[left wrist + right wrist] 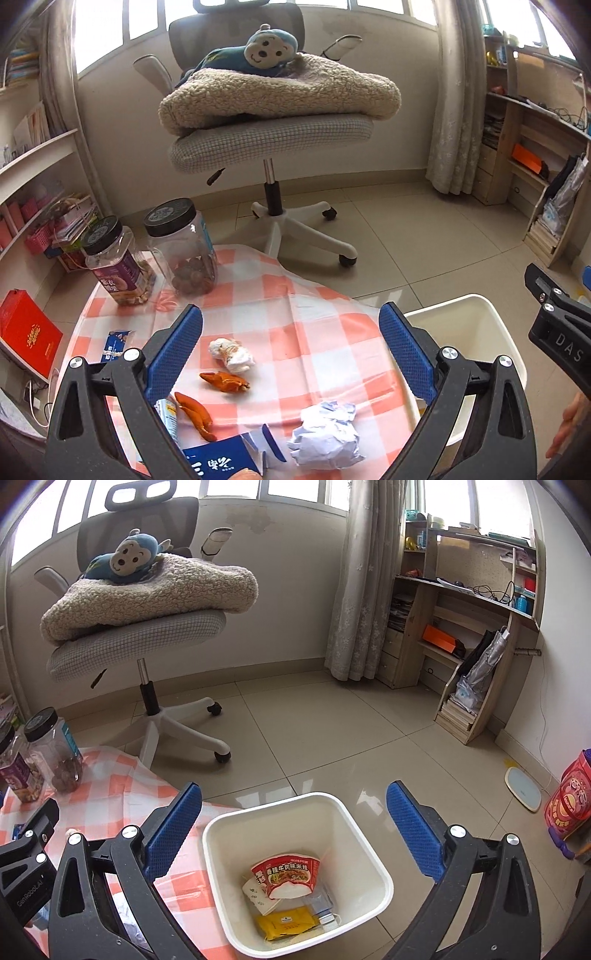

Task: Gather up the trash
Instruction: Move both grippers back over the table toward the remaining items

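Left gripper [290,347] released over crumpled paper [325,439] at table's [317,314] near edge; right gripper [294,825] released above bin [369,853].

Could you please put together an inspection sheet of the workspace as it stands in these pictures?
Surface: table under a pink-and-white checked cloth, wrinkled.
Job's things: crumpled paper ball, white wad, two orange peel pieces and a blue carton lie on the cloth; white bin beside the table holds a noodle cup and a yellow packet.
Clutter: two black-lidded jars at the far edge.
Grippers: left tool open over the trash; right tool open above the bin; both empty.
Cables: a white cord runs down the wall.
Surroundings: office chair with blanket and plush monkey; shelving either side.
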